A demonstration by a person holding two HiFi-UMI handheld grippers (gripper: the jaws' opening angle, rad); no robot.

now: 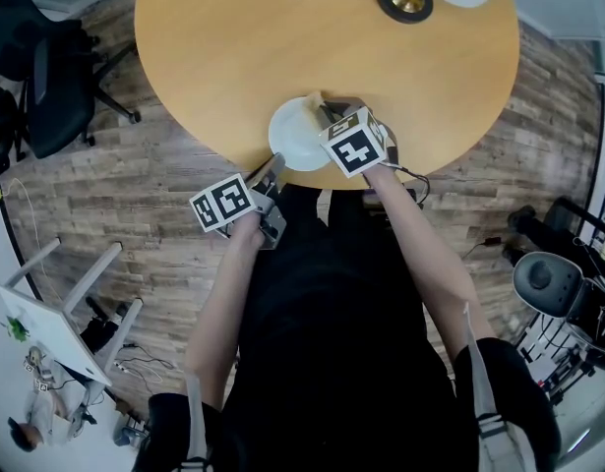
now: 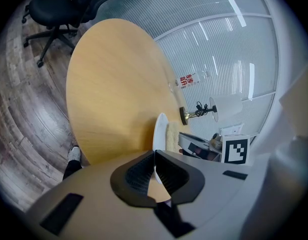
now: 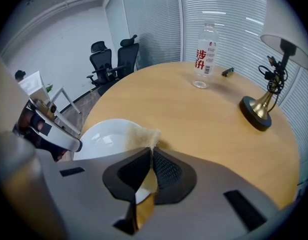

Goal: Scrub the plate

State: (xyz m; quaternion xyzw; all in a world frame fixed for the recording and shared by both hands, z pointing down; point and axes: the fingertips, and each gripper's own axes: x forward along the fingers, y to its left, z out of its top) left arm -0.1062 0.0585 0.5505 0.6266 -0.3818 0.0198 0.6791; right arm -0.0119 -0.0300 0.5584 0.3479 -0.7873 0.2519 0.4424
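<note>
At the near edge of the round, smooth, light-wood table (image 1: 282,57) lies the round white glossy plate (image 1: 297,136), close in front of the person, its shallow hollow facing up. Being round, it has no long axis. The left gripper (image 2: 155,156) reaches it from the person's side, and its black ribbed jaws are pressed together on the thin near rim, which runs edge-on between them in the left gripper view. Whether the rim is lifted off the wood cannot be told.

The right gripper (image 3: 149,156) points steeply down over the plate's far right side. Its jaws pinch a pale yellow, fuzzy, fibrous scrubbing pad (image 3: 141,136), whose frayed upper edge pokes out beyond the jaw tips and rests against the plate's inner face near the rim. A darker golden part of the pad shows lower down between the jaws.

Well apart from the plate, on the far side of the table, stands a clear plastic bottle (image 3: 204,56), upright, with a white label carrying red Chinese characters too small to read surely. Near it is a desk lamp (image 3: 256,111) with a round dark base, brass stem and white shade. Black office chairs (image 3: 113,59) stand on the grey-brown plank floor (image 1: 174,185).
</note>
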